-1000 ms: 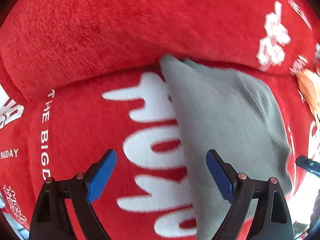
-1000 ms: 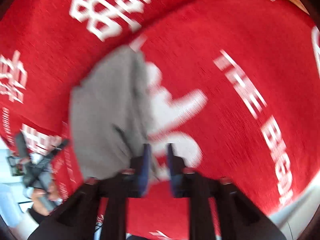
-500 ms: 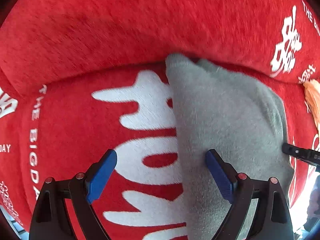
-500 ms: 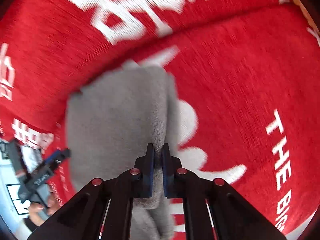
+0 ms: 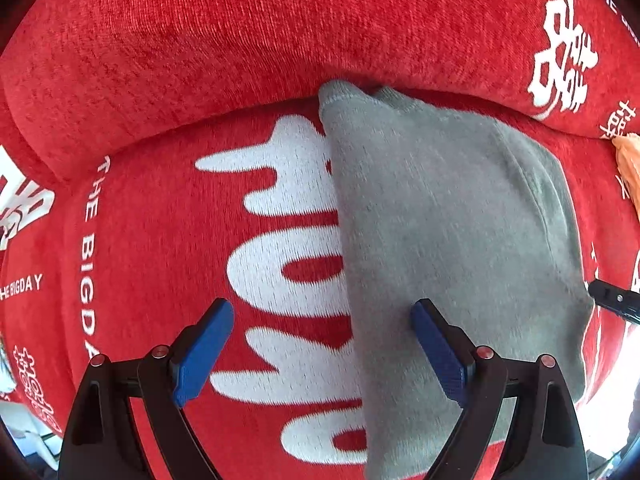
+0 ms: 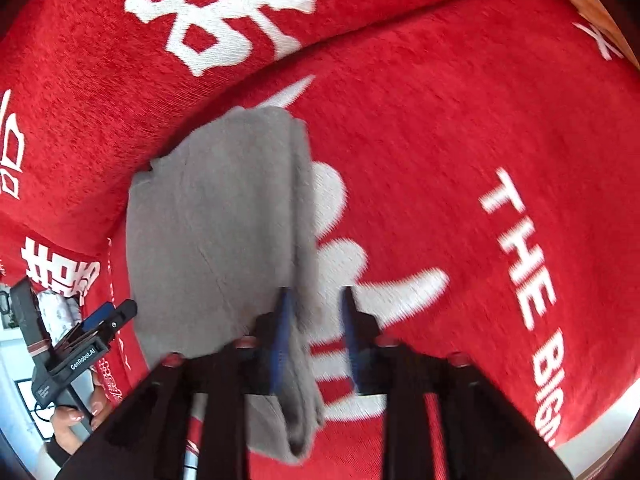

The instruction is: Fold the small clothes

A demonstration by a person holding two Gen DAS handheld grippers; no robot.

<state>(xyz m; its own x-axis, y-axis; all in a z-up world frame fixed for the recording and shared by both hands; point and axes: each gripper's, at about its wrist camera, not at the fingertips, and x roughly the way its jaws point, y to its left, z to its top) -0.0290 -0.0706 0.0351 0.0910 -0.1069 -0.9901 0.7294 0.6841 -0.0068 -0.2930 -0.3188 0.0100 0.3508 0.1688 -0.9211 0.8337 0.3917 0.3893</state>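
Note:
A grey garment (image 5: pixel 440 220) lies folded on the red sofa cushion (image 5: pixel 160 240), with its far corner against the backrest crease. My left gripper (image 5: pixel 320 308) hangs above it with jaws wide apart, straddling the garment's left edge and holding nothing. In the right wrist view the garment (image 6: pixel 212 220) runs toward me, and its right-hand folded edge lies between the blue pads of my right gripper (image 6: pixel 314 320). Those jaws are opening, and the pads no longer squeeze the cloth. The left gripper (image 6: pixel 108 316) shows at the lower left, held in a hand.
The red cover carries large white lettering (image 6: pixel 520 260) and drapes over the backrest (image 5: pixel 240 40). An orange cloth (image 5: pixel 628 160) lies at the far right edge of the seat. A tip of the right gripper (image 5: pixel 612 300) pokes in past the garment's right side.
Half a second ago my right gripper was shut on the garment's folded edge; now its jaws stand apart around it. The left gripper has drifted slightly across the cushion, still open wide.

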